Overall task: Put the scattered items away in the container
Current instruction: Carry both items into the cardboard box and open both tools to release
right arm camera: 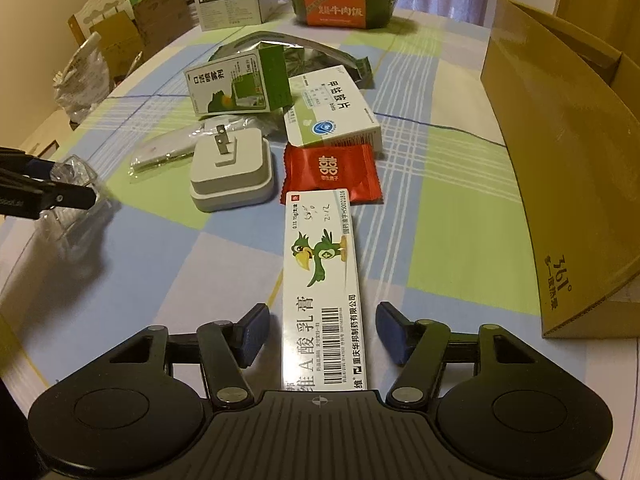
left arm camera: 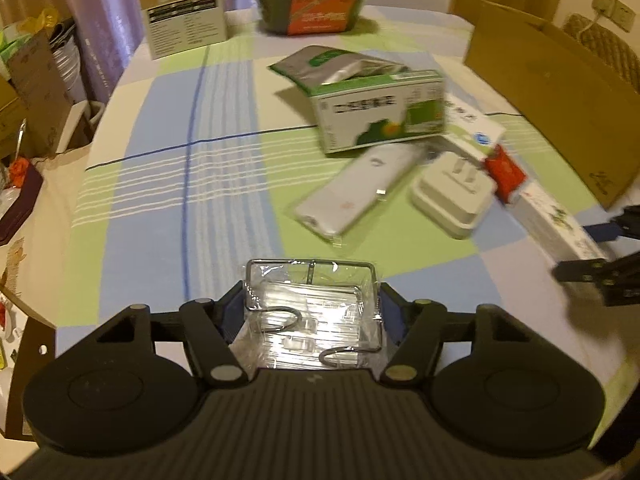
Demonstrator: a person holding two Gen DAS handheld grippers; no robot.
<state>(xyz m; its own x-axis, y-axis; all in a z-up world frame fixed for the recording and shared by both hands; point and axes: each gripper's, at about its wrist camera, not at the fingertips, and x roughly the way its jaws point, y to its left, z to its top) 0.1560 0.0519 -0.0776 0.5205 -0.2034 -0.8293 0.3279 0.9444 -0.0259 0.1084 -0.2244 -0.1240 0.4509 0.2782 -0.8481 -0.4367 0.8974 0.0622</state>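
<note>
Leftmost, the left gripper is closed on a clear plastic packet of wire hooks, its blue pads pressing the packet's two sides – a hold that keeps the crinkly wrapper from slipping, and in the right wrist view the packet seems to be off the checked tablecloth, though I cannot be sure it has left the cloth. Toward the middle lies the scattered heap: a bagged white device, a white plug adapter lying prongs up, a green-and-white carton propped on a silver pouch, a white medicine box and a red sweet packet. They overlap or touch one another, so each probably needs lifting singly.

Further right, the right gripper stands open, its fingers either side of a long ointment box with a green bird on it. Neither pad touches the box yet; it lies flat along the gripper's axis with its far end just against the red packet, so the jaws are lined up across its narrow width, which I judge the easiest way to pinch it.

At the far right edge stands the open cardboard box – the container – near the heap. What it holds cannot be seen.
</note>
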